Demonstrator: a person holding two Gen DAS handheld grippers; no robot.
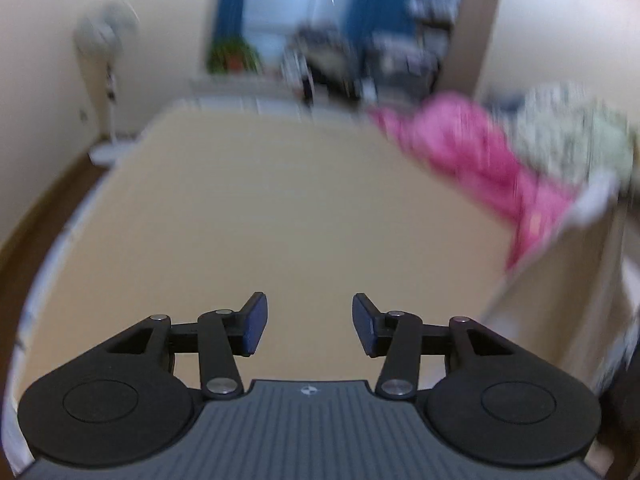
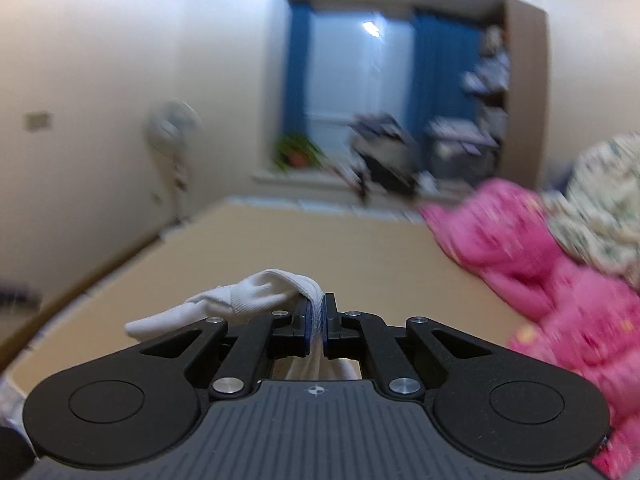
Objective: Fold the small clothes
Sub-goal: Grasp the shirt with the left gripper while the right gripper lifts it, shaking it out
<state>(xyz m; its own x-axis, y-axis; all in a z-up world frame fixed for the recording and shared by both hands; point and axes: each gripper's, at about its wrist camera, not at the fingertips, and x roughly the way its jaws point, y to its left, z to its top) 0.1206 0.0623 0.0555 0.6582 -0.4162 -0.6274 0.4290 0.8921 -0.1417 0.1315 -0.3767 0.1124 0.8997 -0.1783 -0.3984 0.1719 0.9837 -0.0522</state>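
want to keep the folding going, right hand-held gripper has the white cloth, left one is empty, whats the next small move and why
Probably bring the right hand-held gripper down so the white cloth lies on the bare tan surface. The cloth hangs bunched from its shut jaws, and the left hand-held gripper stands open and empty, free to take a loose edge. The pink garment and patterned cloth sit off to the side.

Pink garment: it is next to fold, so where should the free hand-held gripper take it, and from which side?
Probably the pink garment at its near, lower edge, which hangs over the table side. Bring the open left hand-held gripper across the bare tabletop from the left; the patterned cloth lies on its far right part. Blur hides finer folds.
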